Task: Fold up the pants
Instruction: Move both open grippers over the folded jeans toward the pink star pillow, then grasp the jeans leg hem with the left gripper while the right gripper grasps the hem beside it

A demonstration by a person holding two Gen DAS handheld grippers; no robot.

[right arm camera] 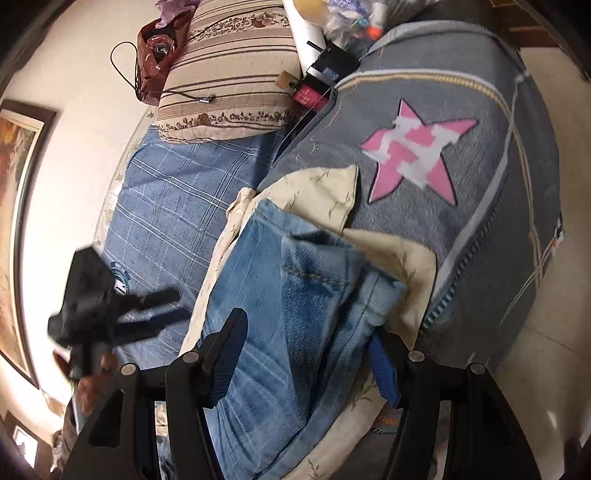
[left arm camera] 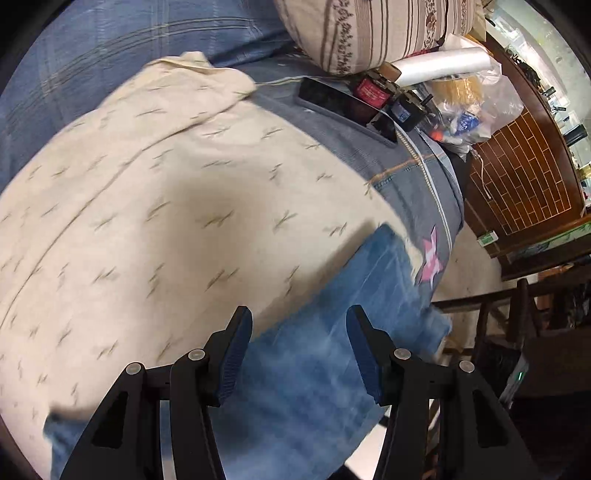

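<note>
- The left gripper [left arm camera: 299, 332] hangs over the bed with its jaws apart and nothing between the blue pads [left arm camera: 236, 354]; the denim shows through the gap, below it and untouched. It is released.
- The right gripper [right arm camera: 306, 354] also stands with jaws spread. The folded edge of the jeans [right arm camera: 295, 295] lies in the gap and drapes over the right-hand finger, but I cannot tell whether the pads press on it; it looks more like a loose straddle than a clench.
- In the right wrist view the left gripper appears as a dark blur off to the left, well apart from the denim.
- The jeans lie near the bed's edge on a cream printed cloth [left arm camera: 147, 221], which in turn lies on a grey quilt [right arm camera: 480, 92] with a pink star [right arm camera: 413, 155]. They look already doubled over at least once, with a seamed hem on top.
- Judged step: between folds, both tools free or nearly so, repositioning for the next grasp.
- The next move likely calls for each gripper to pinch the denim alone, not the cream cloth under it, then carry that end over squarely.
- Count: two grippers, one pair of jeans, one cream cloth, one starred quilt, one blue plaid sheet [right arm camera: 166, 192], one striped pillow [left arm camera: 369, 29], one phone-like slab [left arm camera: 343, 107], and a clutter of small bottles and a plastic bag beyond.
</note>
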